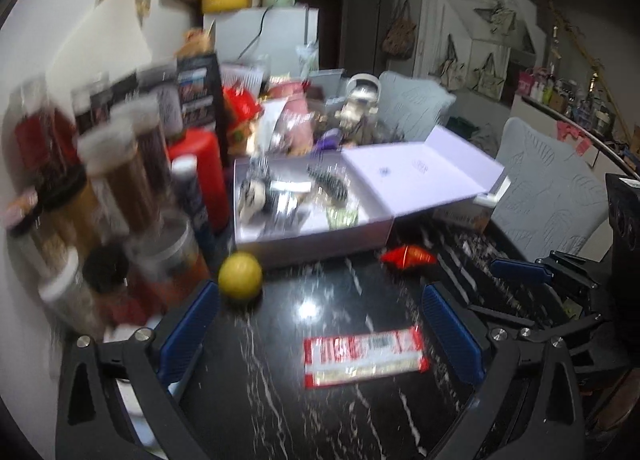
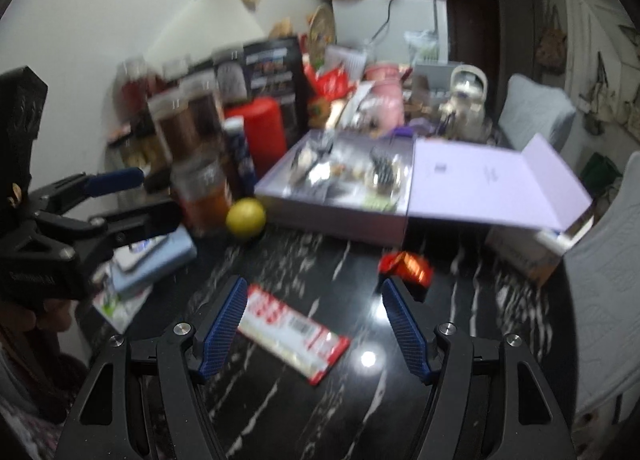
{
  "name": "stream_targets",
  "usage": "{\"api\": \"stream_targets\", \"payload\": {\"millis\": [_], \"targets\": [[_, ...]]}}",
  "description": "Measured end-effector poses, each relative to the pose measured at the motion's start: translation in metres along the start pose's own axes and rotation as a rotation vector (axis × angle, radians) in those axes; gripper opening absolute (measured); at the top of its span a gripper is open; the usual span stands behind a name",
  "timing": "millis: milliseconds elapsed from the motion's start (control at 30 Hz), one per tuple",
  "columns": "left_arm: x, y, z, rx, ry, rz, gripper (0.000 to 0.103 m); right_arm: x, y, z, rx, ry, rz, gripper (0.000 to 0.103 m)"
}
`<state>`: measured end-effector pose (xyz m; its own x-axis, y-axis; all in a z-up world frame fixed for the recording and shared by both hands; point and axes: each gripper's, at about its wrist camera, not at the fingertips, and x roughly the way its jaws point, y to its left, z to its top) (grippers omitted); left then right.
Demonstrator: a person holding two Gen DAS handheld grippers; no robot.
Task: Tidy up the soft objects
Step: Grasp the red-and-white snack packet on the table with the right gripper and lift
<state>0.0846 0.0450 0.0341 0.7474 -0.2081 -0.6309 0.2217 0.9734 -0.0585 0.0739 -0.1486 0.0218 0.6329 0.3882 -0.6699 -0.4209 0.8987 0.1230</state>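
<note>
A flat red-and-white snack packet lies on the black marble table. My left gripper hovers open just above it, nothing between its blue pads. My right gripper is open too; the packet's left end lies below its left finger and the pads are off it. A small crumpled red packet and a yellow ball rest in front of an open lavender box with several items inside. Each gripper shows in the other's view.
Jars, bottles and a red canister crowd the left side by the wall. Books and a blue pad lie at the table's left edge. Grey chairs stand on the right. More clutter sits behind the box.
</note>
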Motion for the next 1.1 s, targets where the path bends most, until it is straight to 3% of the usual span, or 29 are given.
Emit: {"api": "stream_targets", "payload": {"millis": [267,400,700,1000,1100], "targets": [[0.024,0.009,-0.043,-0.082,0.114,-0.015,0.103,0.036,0.005,-0.036,-0.031,0.107,0.056,0.074],[0.036,0.015,-0.06,-0.113,0.172,-0.025,0.103,0.051,0.009,-0.045,-0.072,0.136,0.092,0.081],[0.049,0.038,-0.071,-0.202,0.212,0.019,0.103,0.095,0.029,-0.046,-0.253,0.204,0.149,0.089],[0.06,0.053,-0.071,-0.247,0.232,0.056,0.103,0.135,0.038,-0.039,-0.349,0.293,0.158,0.089],[0.063,0.055,-0.07,-0.256,0.238,0.054,0.103,0.142,0.039,-0.041,-0.37,0.323,0.147,0.081]]}}
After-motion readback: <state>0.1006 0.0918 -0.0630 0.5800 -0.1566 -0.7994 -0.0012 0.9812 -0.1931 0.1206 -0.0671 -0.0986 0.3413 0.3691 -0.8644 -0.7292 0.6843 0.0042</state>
